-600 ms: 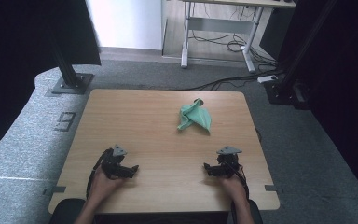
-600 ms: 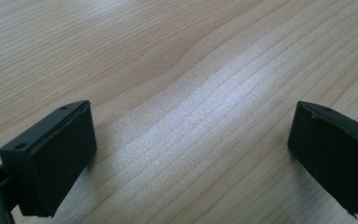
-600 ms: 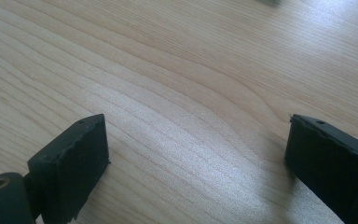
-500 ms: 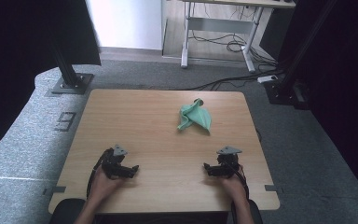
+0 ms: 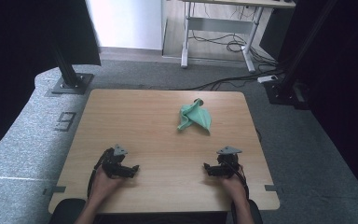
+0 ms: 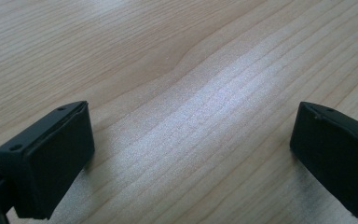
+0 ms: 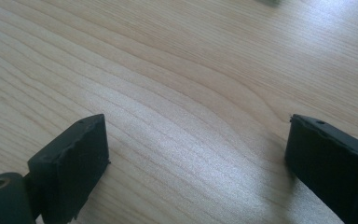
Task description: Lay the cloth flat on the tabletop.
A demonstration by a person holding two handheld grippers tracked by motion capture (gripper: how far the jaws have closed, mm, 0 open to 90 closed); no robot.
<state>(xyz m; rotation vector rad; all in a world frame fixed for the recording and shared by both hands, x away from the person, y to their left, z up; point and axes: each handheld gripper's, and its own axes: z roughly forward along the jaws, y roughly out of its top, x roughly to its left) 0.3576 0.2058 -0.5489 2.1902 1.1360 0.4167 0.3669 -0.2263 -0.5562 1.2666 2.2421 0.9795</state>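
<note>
Green cloth [image 5: 194, 117] lies crumpled on the far right part of the wooden table [image 5: 135, 121], well apart from both grippers.

The left gripper [image 5: 131, 169] and right gripper [image 5: 208, 168] rest near the table's front edge, jaws spread wide and empty, likely a ready pose before reaching for it. Compared with the earlier frames, nothing has visibly shifted.

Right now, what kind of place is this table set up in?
Probably a lab or recording workspace: a light wooden table stands on grey carpet between black metal stands, and a white-framed desk with loose cables sits behind it.
</note>
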